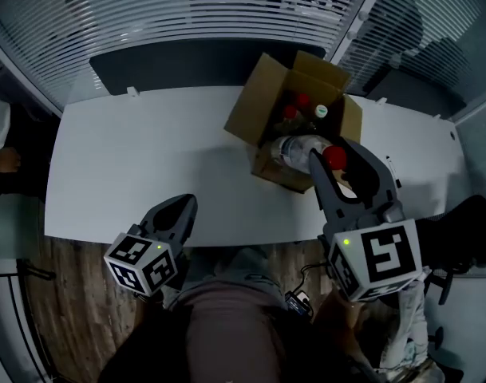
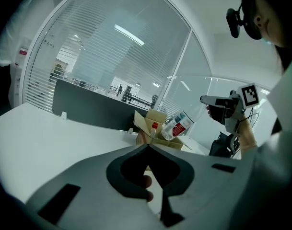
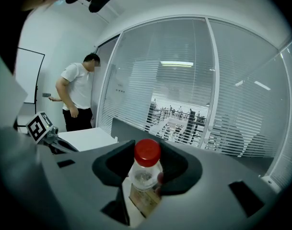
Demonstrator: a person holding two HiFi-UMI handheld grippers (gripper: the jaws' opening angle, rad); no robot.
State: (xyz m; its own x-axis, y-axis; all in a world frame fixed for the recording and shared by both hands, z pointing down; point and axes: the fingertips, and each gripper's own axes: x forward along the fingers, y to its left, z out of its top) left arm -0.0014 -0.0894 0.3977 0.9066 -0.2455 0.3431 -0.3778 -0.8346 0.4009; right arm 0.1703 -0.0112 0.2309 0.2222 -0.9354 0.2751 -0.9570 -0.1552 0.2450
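Note:
My right gripper [image 1: 333,161] is shut on a clear plastic bottle [image 1: 300,148] with a red cap, gripping it at the neck and holding it tilted above an open cardboard box [image 1: 262,106]. In the right gripper view the bottle [image 3: 146,169] fills the gap in the right gripper [image 3: 146,178], red cap up. Inside the box stand other bottles, two red-capped [image 1: 304,100] and one with a pale cap [image 1: 321,111]. My left gripper [image 1: 184,208] is shut and empty, low at the near edge of the white table [image 1: 131,166]. From the left gripper [image 2: 148,146], I see the bottle [image 2: 177,125] over the box [image 2: 153,120].
A dark panel [image 1: 171,62] runs along the table's far edge, with glass walls and blinds behind. Someone in a white shirt [image 3: 78,92] stands off to the left; their hand [image 1: 3,159] shows at the head view's left edge. A black chair [image 1: 466,234] sits at the right.

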